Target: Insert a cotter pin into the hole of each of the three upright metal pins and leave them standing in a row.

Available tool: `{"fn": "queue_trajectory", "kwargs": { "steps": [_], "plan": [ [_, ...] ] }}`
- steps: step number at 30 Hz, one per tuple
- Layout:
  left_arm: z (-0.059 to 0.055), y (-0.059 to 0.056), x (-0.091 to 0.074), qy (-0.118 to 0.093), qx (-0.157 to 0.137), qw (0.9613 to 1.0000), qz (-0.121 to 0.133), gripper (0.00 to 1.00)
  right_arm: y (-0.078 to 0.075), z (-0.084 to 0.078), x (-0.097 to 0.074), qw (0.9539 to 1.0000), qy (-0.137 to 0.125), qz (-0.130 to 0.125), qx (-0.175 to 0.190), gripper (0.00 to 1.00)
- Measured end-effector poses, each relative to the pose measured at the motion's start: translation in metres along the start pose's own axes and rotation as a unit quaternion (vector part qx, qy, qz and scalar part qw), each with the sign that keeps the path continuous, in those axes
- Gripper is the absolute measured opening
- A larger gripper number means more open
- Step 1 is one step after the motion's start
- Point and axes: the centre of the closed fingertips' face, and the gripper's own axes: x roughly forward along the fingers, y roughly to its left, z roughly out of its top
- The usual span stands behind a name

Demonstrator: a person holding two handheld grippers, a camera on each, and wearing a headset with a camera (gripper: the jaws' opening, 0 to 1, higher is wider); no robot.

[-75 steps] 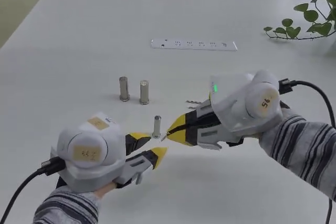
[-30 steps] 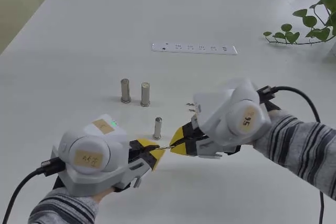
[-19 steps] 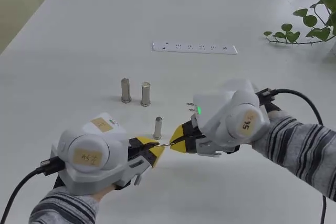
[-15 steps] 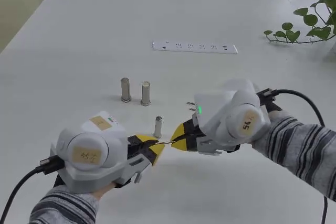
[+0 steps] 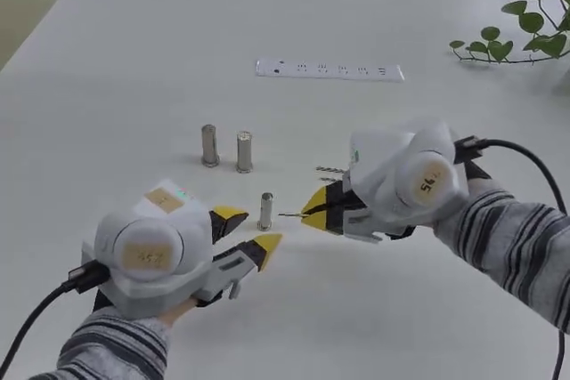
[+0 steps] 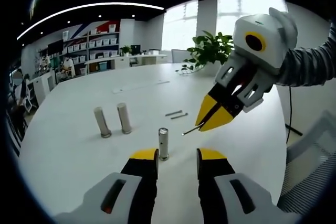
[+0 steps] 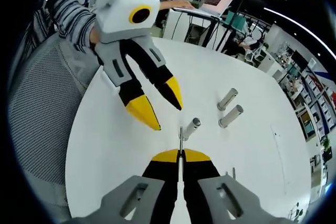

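Cotter pin (image 5: 290, 215): thin, light, stiff wire, likely slippery; I hold its tail pinched in my right gripper (image 5: 308, 211), tip beside the near metal pin (image 5: 265, 211), left gripper (image 5: 254, 226) spread wide.

The pin (image 5: 265, 211) between the tongs is shiny metal, like the two pins (image 5: 244, 151) past it. The cotter pin (image 5: 290, 215) in the right tongs (image 5: 307, 211) is metal too. The left tongs (image 5: 249, 226) and right tongs are smooth plastic. The table (image 5: 134, 60) under them is matt white.

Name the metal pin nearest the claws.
The lone front pin, between the left claw and right claw; the left rear pin and right rear pin stand together farther back.
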Motion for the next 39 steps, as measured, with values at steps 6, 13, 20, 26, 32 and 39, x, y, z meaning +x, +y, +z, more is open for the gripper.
{"fn": "queue_trajectory", "kwargs": {
  "steps": [6, 13, 20, 26, 32, 39],
  "plan": [
    [0.001, 0.009, 0.012, -0.002, -0.012, 0.9998, 0.017, 0.27, -0.009, -0.004, 0.003, 0.9999, -0.001, -0.007, 0.011, 0.00],
    [-0.002, 0.013, 0.028, 0.002, -0.023, 0.9995, 0.023, 0.25, -0.014, -0.005, 0.008, 0.9998, -0.006, -0.007, 0.020, 0.00],
    [-0.004, 0.014, 0.041, 0.006, -0.025, 0.9993, 0.026, 0.22, -0.016, -0.005, 0.012, 0.9994, -0.013, -0.003, 0.031, 0.00],
    [-0.007, 0.018, 0.046, 0.009, -0.035, 0.9988, 0.034, 0.17, -0.016, -0.002, 0.014, 0.9991, -0.021, 0.001, 0.038, 0.00],
    [-0.010, 0.020, 0.049, 0.012, -0.042, 0.9983, 0.040, 0.12, -0.015, 0.000, 0.017, 0.9989, -0.024, 0.007, 0.040, 0.00],
    [-0.011, 0.021, 0.052, 0.012, -0.044, 0.9979, 0.045, 0.07, -0.014, 0.001, 0.020, 0.9988, -0.026, 0.009, 0.041, 0.00]
  ]
}}
